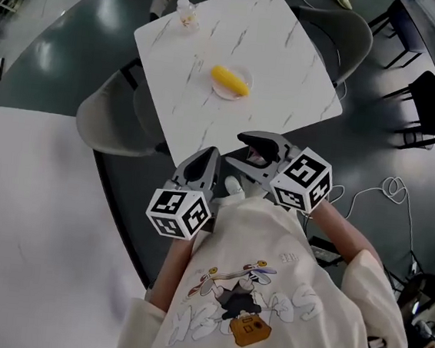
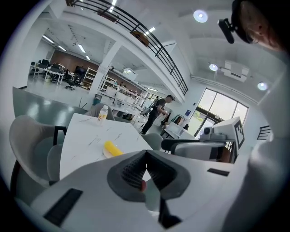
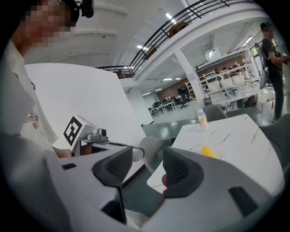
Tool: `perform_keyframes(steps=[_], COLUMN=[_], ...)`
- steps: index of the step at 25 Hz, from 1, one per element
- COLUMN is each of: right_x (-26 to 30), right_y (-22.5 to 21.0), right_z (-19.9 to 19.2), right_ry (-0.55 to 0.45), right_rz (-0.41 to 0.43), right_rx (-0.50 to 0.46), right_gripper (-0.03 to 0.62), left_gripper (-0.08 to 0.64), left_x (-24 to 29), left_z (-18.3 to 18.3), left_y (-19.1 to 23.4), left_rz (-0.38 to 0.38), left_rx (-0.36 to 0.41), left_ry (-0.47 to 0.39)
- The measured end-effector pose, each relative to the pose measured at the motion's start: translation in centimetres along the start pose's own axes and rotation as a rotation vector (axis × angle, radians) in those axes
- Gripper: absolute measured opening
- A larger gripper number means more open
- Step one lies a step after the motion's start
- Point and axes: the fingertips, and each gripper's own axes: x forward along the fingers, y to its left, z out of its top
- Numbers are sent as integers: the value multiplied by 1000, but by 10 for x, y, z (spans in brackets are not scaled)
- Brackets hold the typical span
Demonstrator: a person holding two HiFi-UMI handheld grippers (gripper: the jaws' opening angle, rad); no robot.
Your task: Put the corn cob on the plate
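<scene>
Head view: corn cob on plate, ctr of white marble table; bottle at far corner, grey floor. Left gripper jaws closed, empty; right gripper jaws apart, empty.

You get no readable text. The outlined lettering on your cream printed T-shirt is too warped, the clear plastic bottle's label too small. The white cube on your left tool and the one on your right tool bear only black square patterns.

Ceiling lights and a window are lighting the scene brightly; fisheye distortion is bending the edges, and black vignetting is ringing both gripper views.
</scene>
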Motion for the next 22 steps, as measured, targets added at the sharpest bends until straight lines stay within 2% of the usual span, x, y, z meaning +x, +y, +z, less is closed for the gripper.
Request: perform_keyframes(steps=[3,4,5,11,17,18,19,22], right_x=[2,2,2,-4,-10,-11,-12,-17], right_y=[9,12,14,22,27,27,27,24], right_z=[0,-3,-8,-18,-23,-24,-25,-25], right_ry=[1,-1,-2,-3,-21,-26,-35,-74], right_rz=[10,7,4,1,7,-3,-16,-46], right_rx=[-4,1,11,26,29,25,24,45], right_gripper=[214,175,164,164,164,157,109,71], left_gripper=[6,6,6,6,6,6,6,6], left_x=[-6,-7,-8,-11,-15,-17,-19,-22], left_z=[6,3,-1,-10,-9,-10,-11,-14], left_y=[-7,-7,-9,-15,-19,-19,-18,-16], left_rz=[1,0,-5,-37,-24,-20,-14,-4], left_rx=[21,27,30,23,43,40,36,22], left_ry=[-25,-22,-16,-11,-28,-29,-27,-29])
